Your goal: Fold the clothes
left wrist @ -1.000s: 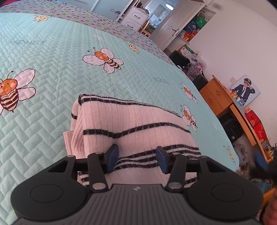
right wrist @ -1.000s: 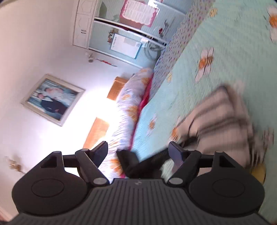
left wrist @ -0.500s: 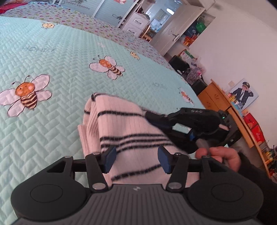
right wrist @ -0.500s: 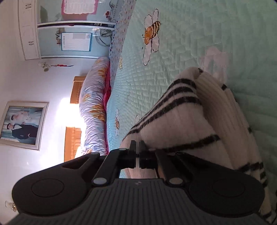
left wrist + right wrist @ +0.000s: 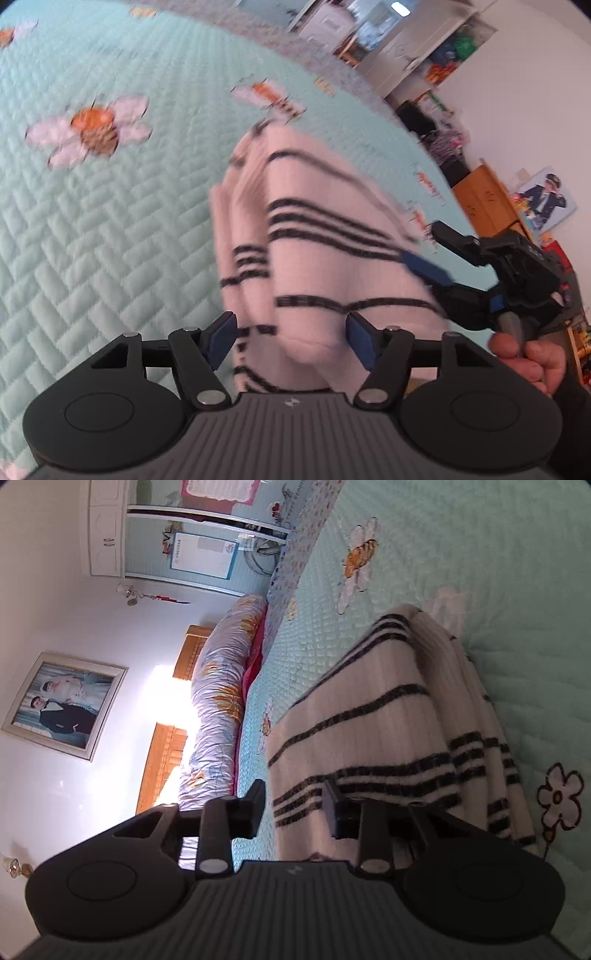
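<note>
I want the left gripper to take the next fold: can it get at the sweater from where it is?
Probably yes. The left gripper is open, with the folded sweater directly ahead between its fingers and nothing in front. The right gripper, also open, is at the sweater's right edge, clear of that path.

motion blur smears the striped sweater (image 5: 332,236) and the bee quilt (image 5: 92,221) in the left wrist view. the sweater's near end is hidden behind the left gripper (image 5: 291,338) body. the right hand (image 5: 532,362) runs off the frame's edge.
</note>
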`<state>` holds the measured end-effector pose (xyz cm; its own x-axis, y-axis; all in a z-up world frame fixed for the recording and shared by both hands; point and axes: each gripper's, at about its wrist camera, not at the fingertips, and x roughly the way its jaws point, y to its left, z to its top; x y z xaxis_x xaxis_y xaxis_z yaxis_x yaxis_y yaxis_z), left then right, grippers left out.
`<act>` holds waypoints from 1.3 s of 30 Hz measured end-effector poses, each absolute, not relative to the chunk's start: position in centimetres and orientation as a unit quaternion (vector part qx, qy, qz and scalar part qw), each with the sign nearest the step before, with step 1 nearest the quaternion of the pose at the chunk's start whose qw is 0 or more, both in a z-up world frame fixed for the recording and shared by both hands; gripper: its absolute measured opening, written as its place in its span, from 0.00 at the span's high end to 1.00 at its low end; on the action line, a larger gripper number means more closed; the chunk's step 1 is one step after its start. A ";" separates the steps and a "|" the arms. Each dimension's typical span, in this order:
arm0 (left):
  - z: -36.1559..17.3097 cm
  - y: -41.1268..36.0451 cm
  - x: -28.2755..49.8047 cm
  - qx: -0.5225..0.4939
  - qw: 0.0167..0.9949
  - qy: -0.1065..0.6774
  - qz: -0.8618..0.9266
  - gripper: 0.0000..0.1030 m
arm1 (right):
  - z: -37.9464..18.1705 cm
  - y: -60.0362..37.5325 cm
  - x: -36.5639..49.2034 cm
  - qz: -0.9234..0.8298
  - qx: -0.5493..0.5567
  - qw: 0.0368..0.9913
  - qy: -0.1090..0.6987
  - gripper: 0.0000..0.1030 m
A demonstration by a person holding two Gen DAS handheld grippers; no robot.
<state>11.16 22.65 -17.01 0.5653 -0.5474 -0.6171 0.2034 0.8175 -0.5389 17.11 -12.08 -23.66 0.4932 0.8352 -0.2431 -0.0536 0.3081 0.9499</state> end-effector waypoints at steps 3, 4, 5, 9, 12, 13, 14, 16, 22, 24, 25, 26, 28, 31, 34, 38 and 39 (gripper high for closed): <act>-13.8 22.8 11.3 -0.211 0.876 0.364 -0.234 0.35 | -23.1 -11.0 17.5 0.321 0.473 0.716 0.400 0.47; -13.1 22.7 11.8 -0.212 0.880 0.355 -0.236 0.34 | -23.7 -10.7 17.7 0.321 0.466 0.717 0.407 0.47; -13.0 22.2 12.6 -0.207 0.880 0.354 -0.239 0.34 | -24.3 -10.7 17.7 0.319 0.462 0.719 0.411 0.53; -15.9 19.9 15.4 -0.180 0.868 0.396 -0.239 0.35 | -25.6 -11.8 17.6 0.293 0.492 0.703 0.421 0.78; -18.1 19.5 15.3 -0.172 0.871 0.404 -0.221 0.34 | -22.8 -12.5 18.0 0.304 0.502 0.711 0.387 0.59; -18.3 19.6 15.1 -0.172 0.872 0.403 -0.219 0.34 | -21.8 -12.4 18.6 0.311 0.505 0.712 0.376 0.54; -18.4 19.8 15.0 -0.173 0.872 0.402 -0.218 0.34 | -21.0 -12.1 19.5 0.317 0.514 0.706 0.371 0.45; -18.5 19.9 14.8 -0.179 0.872 0.401 -0.215 0.34 | -20.2 -10.5 22.1 0.339 0.532 0.682 0.370 0.44; -18.7 19.3 13.8 -0.135 0.884 0.398 -0.207 0.34 | -23.5 -2.8 28.6 0.331 0.508 0.642 0.469 0.45; -19.2 19.7 13.9 -0.139 0.884 0.397 -0.201 0.34 | -25.3 -1.0 29.5 0.310 0.466 0.650 0.515 0.97; -19.5 20.1 13.9 -0.148 0.883 0.397 -0.200 0.34 | -26.2 -0.4 29.8 0.296 0.445 0.654 0.536 1.00; -19.7 20.5 14.0 -0.162 0.881 0.396 -0.200 0.34 | -26.9 -0.1 30.0 0.297 0.443 0.653 0.538 1.00; -19.8 21.3 14.0 -0.190 0.876 0.395 -0.202 0.34 | -27.3 0.3 30.3 0.300 0.443 0.644 0.546 1.00; -19.2 21.1 13.6 -0.186 0.877 0.392 -0.206 0.34 | -25.8 -0.1 29.8 0.306 0.430 0.641 0.557 1.00; -18.5 20.7 13.0 -0.176 0.880 0.390 -0.207 0.34 | -22.2 -2.4 28.7 0.338 0.449 0.648 0.513 0.58; -18.4 20.6 13.4 -0.169 0.880 0.393 -0.207 0.34 | -20.2 -5.1 29.2 0.342 0.458 0.663 0.482 0.36; -18.5 20.5 13.4 -0.166 0.880 0.395 -0.206 0.34 | -20.4 -5.5 29.6 0.339 0.459 0.663 0.485 0.36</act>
